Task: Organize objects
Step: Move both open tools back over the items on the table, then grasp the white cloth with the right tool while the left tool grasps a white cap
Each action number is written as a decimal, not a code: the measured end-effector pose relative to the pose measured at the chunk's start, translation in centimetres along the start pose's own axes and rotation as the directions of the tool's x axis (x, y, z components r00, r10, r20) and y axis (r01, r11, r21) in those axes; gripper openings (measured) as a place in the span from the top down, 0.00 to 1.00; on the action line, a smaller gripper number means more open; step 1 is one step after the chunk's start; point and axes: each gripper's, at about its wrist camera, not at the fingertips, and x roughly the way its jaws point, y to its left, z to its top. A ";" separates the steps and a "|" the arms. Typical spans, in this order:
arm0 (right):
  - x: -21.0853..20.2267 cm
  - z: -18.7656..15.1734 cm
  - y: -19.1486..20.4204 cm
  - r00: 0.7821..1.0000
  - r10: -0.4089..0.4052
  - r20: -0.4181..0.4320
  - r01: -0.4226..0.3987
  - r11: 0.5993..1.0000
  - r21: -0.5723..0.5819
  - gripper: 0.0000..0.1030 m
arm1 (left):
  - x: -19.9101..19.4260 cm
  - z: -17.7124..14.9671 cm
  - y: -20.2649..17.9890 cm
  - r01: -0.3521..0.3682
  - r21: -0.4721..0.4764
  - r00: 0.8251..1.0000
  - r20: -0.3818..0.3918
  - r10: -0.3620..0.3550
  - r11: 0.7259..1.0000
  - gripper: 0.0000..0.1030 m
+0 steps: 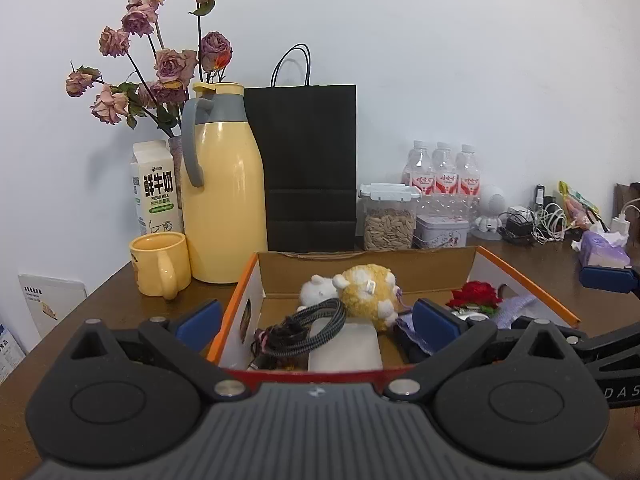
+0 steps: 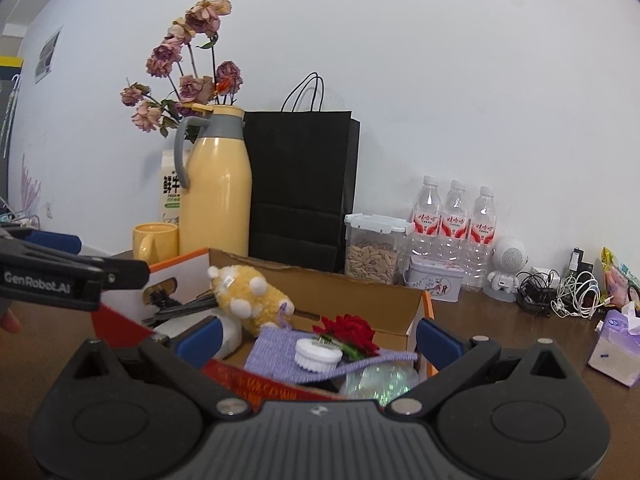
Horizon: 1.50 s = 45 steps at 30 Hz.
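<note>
Brown wooden desk [image 1: 100, 304] against a plain white wall, pretty cluttered along the back. Front and centre sits an open cardboard box [image 1: 360, 270] with orange edges, and that's clearly where stuff is getting collected.

Progress-wise, I'd guess it's well underway: the box already holds a yellow plush toy [image 1: 366, 290], a white plush [image 1: 318, 288] beside it, a coiled braided cable [image 1: 304, 328] lying on a white block [image 1: 346, 346], a red rose [image 2: 350, 330], a purple knit cloth [image 2: 276, 350] and a round white lid-looking thing [image 2: 319, 354] resting on the cloth. What's left is anyone's call; the cable tangle [image 2: 560, 290] and the tissue pack [image 2: 616, 344] off to the right are still loose on the desk.

Counting the back row: three water bottles [image 2: 454, 220], one yellow thermos jug [image 1: 224, 184], one yellow mug [image 1: 160, 262], one milk carton [image 1: 154, 188], one black paper bag [image 1: 310, 168], one clear container of seeds [image 1: 388, 218], one small tin [image 1: 440, 232], one little white robot figure [image 2: 506, 268], plus a bunch of dried roses [image 1: 160, 60].

Left gripper [image 1: 316, 322] hovers over the box's near left, jaws spread wide, holding nothing. Right gripper [image 2: 318, 338] is over the near right part, also wide open and empty.
</note>
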 end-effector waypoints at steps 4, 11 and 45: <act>-1.5 -0.5 0.3 1.000 0.013 -0.026 -0.013 1.000 -0.016 0.00 | -1.3 -0.4 0.4 -0.001 0.008 1.000 -0.018 0.001 1.000 0.00; -4.0 -1.8 0.7 0.996 0.027 -0.088 -0.029 0.999 -0.021 0.00 | -3.5 -1.6 1.5 -0.027 0.021 0.997 -0.066 0.028 0.999 0.00; -2.4 -5.8 10.3 0.908 0.132 -0.398 -0.123 0.991 0.048 0.00 | -11.2 -7.4 7.1 -0.071 -0.099 0.966 -0.255 0.044 0.993 0.00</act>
